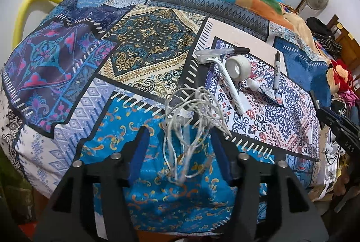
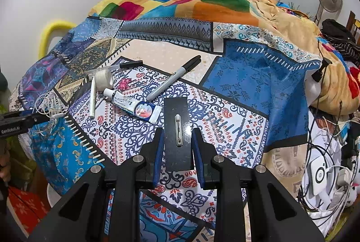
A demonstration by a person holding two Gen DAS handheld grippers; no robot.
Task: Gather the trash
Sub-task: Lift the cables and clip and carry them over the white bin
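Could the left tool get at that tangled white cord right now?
Probably yes. The left tool is open with the tangled white cord lying loose between its fingers on the patterned bedspread, nothing over it. The razor lies farther off.

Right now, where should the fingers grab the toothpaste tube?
Grip the toothpaste tube across its flat middle, coming down from above. It lies flat on the cloth, cap pointing toward the tape roll. The middle has bare cloth on both long sides, so the fingers fit there.
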